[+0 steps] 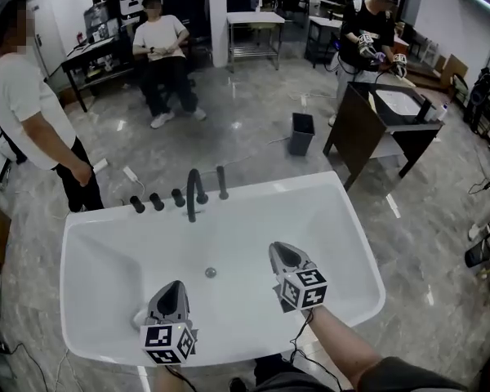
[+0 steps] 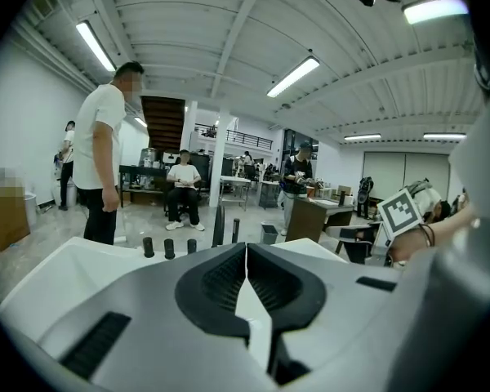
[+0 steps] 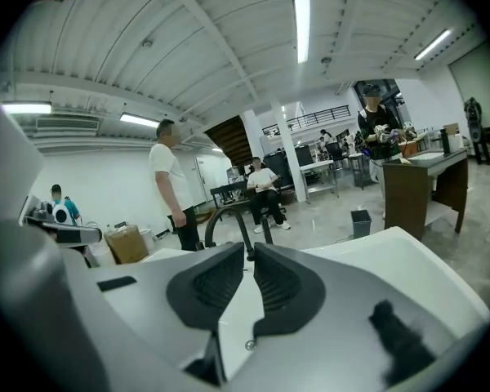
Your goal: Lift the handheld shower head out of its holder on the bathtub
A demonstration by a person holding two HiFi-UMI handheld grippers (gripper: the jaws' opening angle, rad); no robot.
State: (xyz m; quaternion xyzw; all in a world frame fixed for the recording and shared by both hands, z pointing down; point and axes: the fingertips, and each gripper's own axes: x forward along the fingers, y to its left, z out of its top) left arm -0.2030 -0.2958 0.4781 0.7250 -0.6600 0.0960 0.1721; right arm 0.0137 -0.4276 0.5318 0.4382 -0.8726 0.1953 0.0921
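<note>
- The handheld shower head (image 1: 221, 182) stood upright in its holder on the far rim of the bathtub (image 1: 294, 188), just right of the arched spout (image 1: 194, 193). Nothing touched it, and it was well apart from both tools.
- The left gripper (image 1: 174, 287) hovered over the near part of the basin with its jaws pressed together and nothing between them.
- The right gripper (image 1: 279, 251) was the same, pinched closed and empty. It sat a little farther in and pointed toward the tap set.
- By my reckoning the step in hand was the reach — no grasp had begun.
- To do it well, the working claw would need to open before it arrives, not at the last instant.
- The right gripper looked better placed, since the shower head was on that side of the spout.
- I'd come at the black shaft from its open right side — the spout stood just beside it, and the three knobs (image 1: 156, 201) were farther left.
- Take the shaft squarely, then lift straight up along the holder rather than tipping it sideways.
- I could not make out a hose, so a slow pull would be wise in case one drags.
</note>
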